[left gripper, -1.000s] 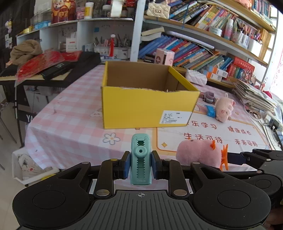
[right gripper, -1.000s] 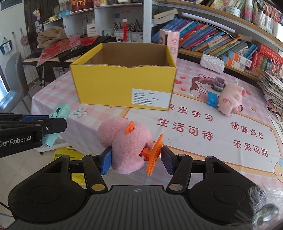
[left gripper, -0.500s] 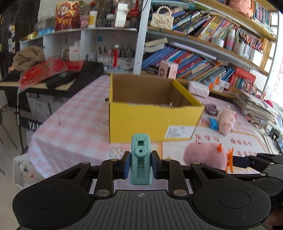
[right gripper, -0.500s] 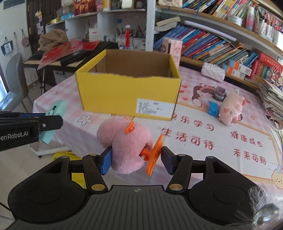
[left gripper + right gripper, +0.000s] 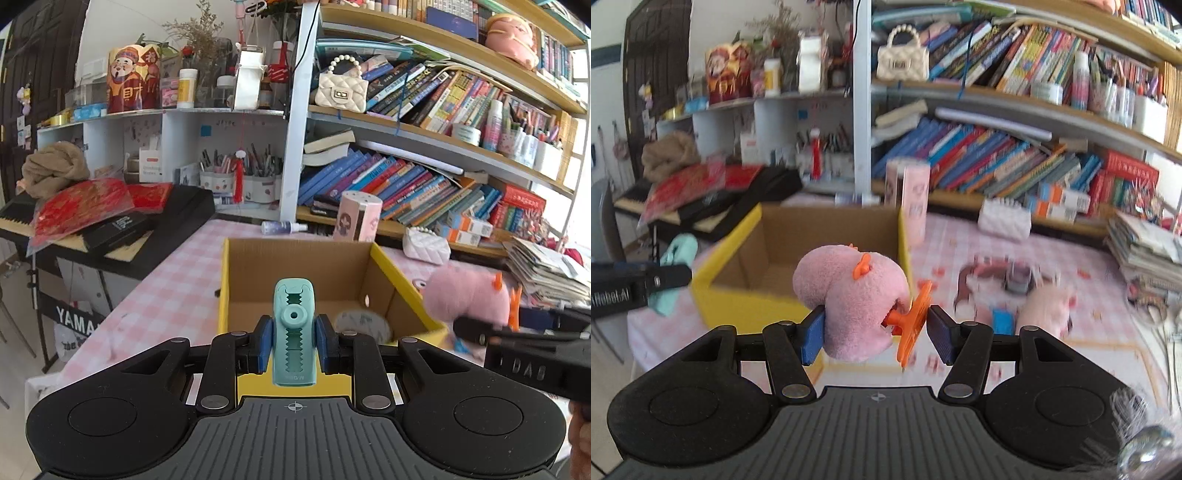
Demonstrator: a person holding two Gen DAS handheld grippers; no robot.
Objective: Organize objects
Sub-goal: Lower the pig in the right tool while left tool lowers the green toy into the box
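My left gripper (image 5: 293, 345) was clamped on a teal toothed clip (image 5: 293, 332), held upright above the near wall of the open yellow box (image 5: 225, 295). My right gripper (image 5: 873, 334) squeezed a pink plush toy (image 5: 849, 295) with orange feet, in front of the box on the pink checked surface (image 5: 166, 291).

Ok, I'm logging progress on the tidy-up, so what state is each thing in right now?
Teal sharpener: clamped upright in the left gripper.
Pink plush toy: squeezed in the right gripper.
Yellow box: open-topped, a round thing inside.
Second pink plush: lying on the table.
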